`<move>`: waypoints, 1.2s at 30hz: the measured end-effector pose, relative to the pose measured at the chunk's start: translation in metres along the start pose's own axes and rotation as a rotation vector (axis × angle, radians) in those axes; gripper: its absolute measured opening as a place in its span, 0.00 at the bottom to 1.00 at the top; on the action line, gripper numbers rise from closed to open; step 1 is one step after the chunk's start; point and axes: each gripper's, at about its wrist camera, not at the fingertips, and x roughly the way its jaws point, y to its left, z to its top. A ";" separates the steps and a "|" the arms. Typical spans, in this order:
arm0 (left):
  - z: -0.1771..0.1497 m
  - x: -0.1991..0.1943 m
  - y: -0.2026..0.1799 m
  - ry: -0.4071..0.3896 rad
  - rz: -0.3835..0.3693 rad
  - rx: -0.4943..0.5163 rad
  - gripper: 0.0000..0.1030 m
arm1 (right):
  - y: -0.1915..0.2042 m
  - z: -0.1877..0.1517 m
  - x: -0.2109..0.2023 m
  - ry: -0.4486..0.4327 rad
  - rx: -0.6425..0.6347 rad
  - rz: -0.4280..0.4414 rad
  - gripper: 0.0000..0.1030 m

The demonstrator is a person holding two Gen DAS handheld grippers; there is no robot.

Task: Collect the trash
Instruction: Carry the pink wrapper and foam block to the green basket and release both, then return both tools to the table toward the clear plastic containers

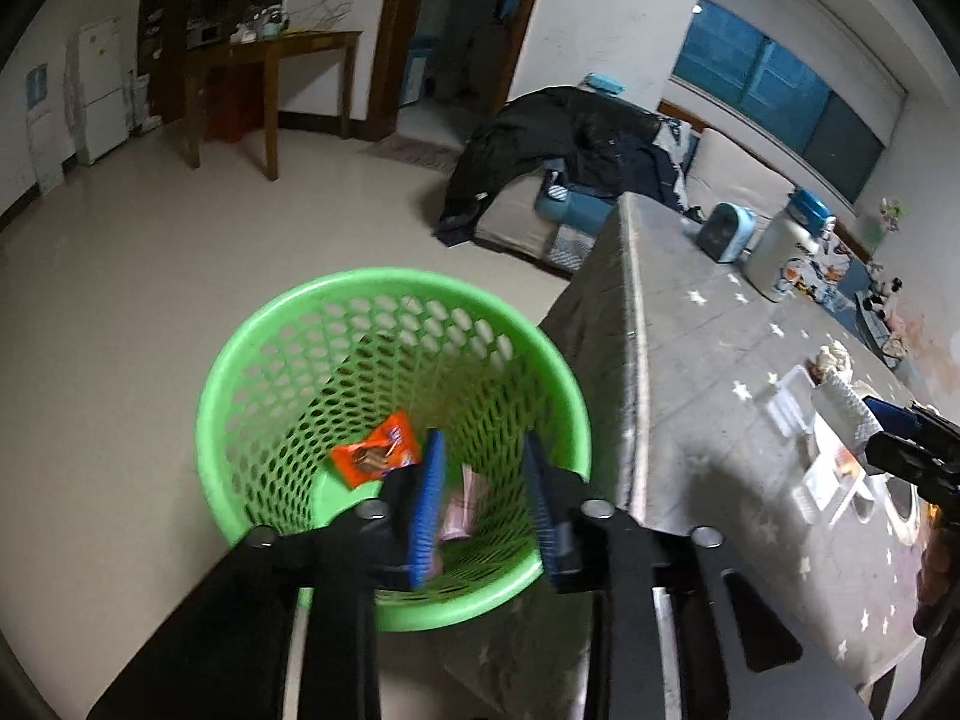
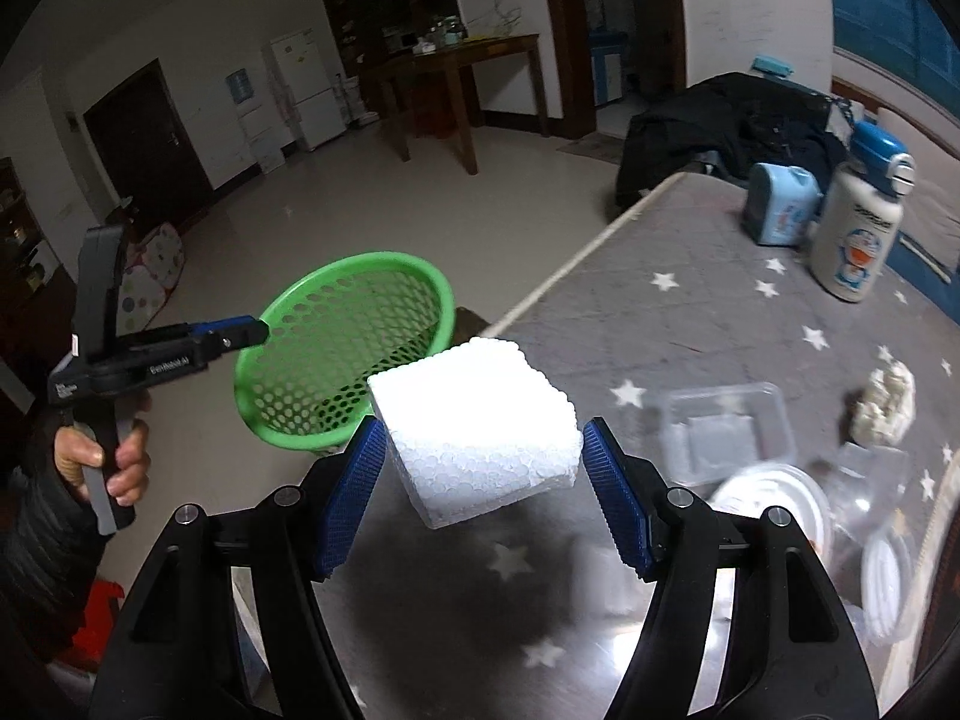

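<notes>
A green mesh trash basket (image 1: 252, 384) stands on the floor beside the table's end; it also shows in the right wrist view (image 2: 360, 267). An orange wrapper (image 1: 375, 450) and a pink wrapper (image 1: 462, 504) lie in it. My left gripper (image 1: 486, 504) is open and empty above the basket; it also shows in the right wrist view (image 2: 258, 333). My right gripper (image 2: 480, 498) is shut on a white foam block (image 2: 480, 426), held above the grey star-patterned table (image 2: 690, 252). In the left wrist view the right gripper (image 1: 888, 426) holds the foam block (image 1: 846, 405) at the right edge.
On the table lie a clear plastic tray (image 2: 726, 426), white lids (image 2: 774, 504), a crumpled tissue (image 2: 885, 405), a white bottle (image 2: 858, 228) and a small blue box (image 2: 780, 204). A sofa with dark clothes (image 1: 576, 150) stands beyond the table. A wooden table (image 1: 270, 60) is at the back.
</notes>
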 end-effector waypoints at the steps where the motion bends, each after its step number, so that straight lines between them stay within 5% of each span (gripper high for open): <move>1: -0.003 -0.001 0.003 0.002 0.002 -0.006 0.30 | 0.003 0.001 0.003 0.003 -0.004 0.002 0.66; 5: -0.011 -0.009 0.017 -0.009 0.032 -0.031 0.43 | 0.021 0.010 0.019 0.017 -0.022 0.032 0.66; 14: -0.029 -0.031 0.044 -0.024 0.081 -0.095 0.58 | 0.066 0.030 0.065 0.051 -0.048 0.111 0.66; 27: -0.048 -0.053 0.073 -0.044 0.123 -0.160 0.62 | 0.122 0.036 0.124 0.123 -0.069 0.154 0.67; 36: -0.049 -0.054 0.069 -0.045 0.118 -0.164 0.63 | 0.127 0.035 0.122 0.117 -0.072 0.158 0.72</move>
